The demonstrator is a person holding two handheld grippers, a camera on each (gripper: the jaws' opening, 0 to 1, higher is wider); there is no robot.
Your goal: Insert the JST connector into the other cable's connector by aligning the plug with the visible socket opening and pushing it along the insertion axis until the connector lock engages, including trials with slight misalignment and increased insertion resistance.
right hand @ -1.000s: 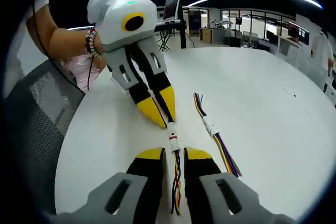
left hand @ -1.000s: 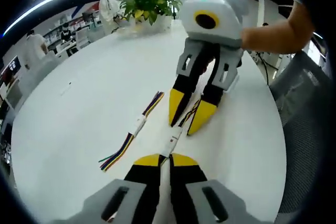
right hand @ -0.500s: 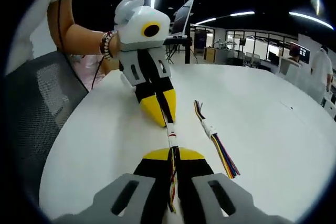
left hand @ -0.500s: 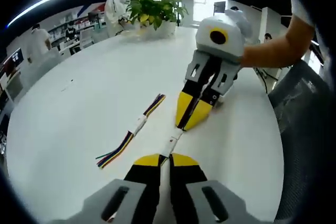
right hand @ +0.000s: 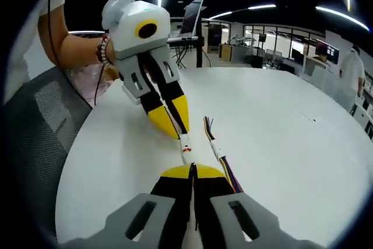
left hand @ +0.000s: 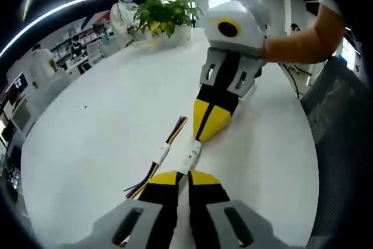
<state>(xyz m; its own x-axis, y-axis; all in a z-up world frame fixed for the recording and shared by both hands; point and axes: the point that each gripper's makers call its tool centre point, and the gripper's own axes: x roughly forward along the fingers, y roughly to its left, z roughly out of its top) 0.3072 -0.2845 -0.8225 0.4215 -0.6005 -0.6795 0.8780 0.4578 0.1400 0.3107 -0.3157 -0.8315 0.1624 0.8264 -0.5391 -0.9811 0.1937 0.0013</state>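
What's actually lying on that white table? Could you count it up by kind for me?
Handheld grippers: 2, left and right, each shut on a cable end.
Joined white connector between them: 1.
Spare cable with coloured wires: 1.
Potted plant: 1.
Total: 5.

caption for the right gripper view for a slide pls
Two tools, left and right, each shut on a cable end, hold the white connector between them above the white table.

The seam inside the small white joined JST connector is too small; its wires possibly lie hidden between yellow-tipped jaws.
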